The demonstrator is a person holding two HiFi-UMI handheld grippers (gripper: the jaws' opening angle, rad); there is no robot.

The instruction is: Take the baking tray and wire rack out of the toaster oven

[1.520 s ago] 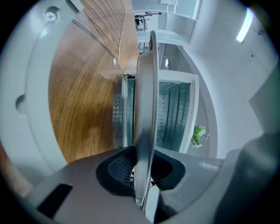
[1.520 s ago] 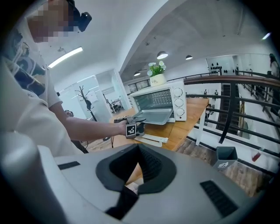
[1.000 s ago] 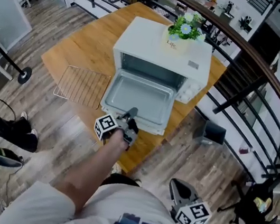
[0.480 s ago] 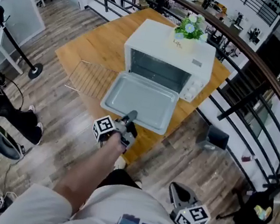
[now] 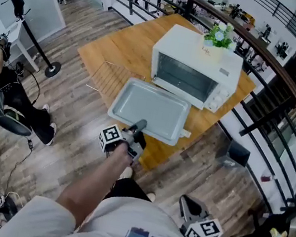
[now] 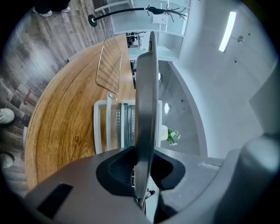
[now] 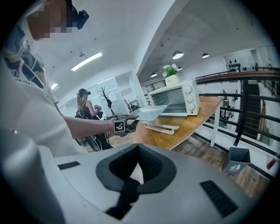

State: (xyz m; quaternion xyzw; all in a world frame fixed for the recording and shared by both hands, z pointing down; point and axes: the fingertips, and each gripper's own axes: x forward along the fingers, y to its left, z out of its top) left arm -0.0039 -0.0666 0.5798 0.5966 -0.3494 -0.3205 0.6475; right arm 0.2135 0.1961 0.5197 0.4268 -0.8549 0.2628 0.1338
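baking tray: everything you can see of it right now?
The baking tray is a grey metal rectangle with rounded corners and a raised rim, empty. It is outside the oven, held about level above the open door. The left gripper clamps its near rim; nothing else visibly touches it.

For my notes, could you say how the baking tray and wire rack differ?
The baking tray is solid, the wire rack an open grid. The left gripper holds the tray above the table; the rack lies flat on it, untouched. Both are out of the toaster oven.
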